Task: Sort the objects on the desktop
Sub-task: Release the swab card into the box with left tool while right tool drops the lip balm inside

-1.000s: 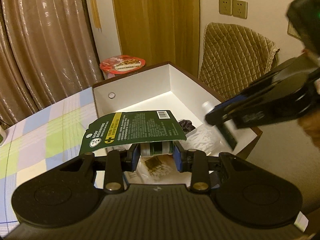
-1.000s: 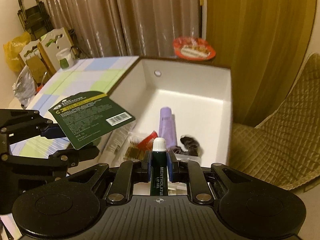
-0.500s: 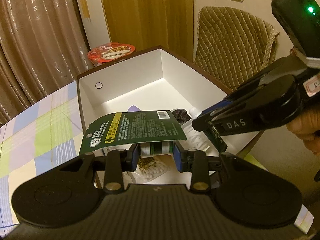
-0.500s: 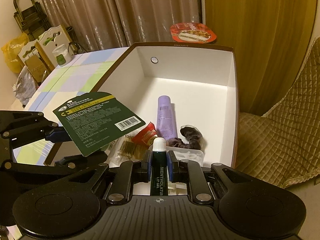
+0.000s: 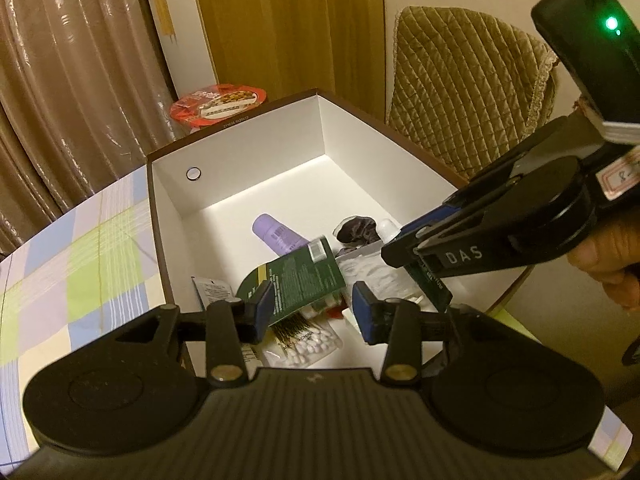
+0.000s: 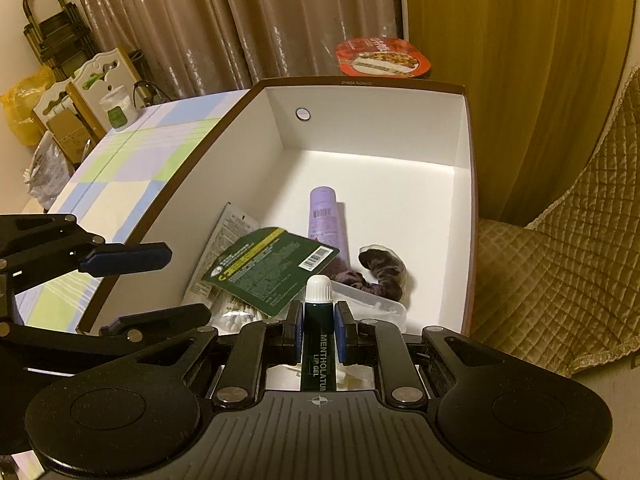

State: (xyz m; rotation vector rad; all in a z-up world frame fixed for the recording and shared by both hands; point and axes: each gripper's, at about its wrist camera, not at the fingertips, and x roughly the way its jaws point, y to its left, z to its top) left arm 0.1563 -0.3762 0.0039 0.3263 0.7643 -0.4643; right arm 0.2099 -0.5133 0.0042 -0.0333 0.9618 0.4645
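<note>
**Lip gel poised over the near end of the box, tube axis running into it**

Right tongs [image 6: 318, 338] were clamped tight on the lip gel tube [image 6: 318, 320], white cap forward, label end back toward my palm. The tube's long axis ran along the tongs' fingers, angled down toward the box floor. The box [image 6: 466, 200] lay directly ahead and below; the cap hung above its near end, over the clear plastic case [image 6: 372, 300] and beside the dark scrunchie [image 6: 380, 268]. The purple tube [image 6: 324, 216] lay farther in, roughly parallel to the gel tube.

Left tongs [image 5: 312, 304] were opening, nothing pressed between the pads. The green card pack [image 5: 300, 276] sat tilted just ahead of them, inside the box on the cotton swab bag [image 5: 308, 342]; whether it had fully settled I couldn't tell.

Judgement: the right hand was the one with work left. The drop zone sat straight down the tube's axis, so releasing there should put it in cap-first onto the crowded near end. The far floor was bare, reachable by carrying forward. The left tongs, close on the right tongs' left side, looked clear of that line.
</note>
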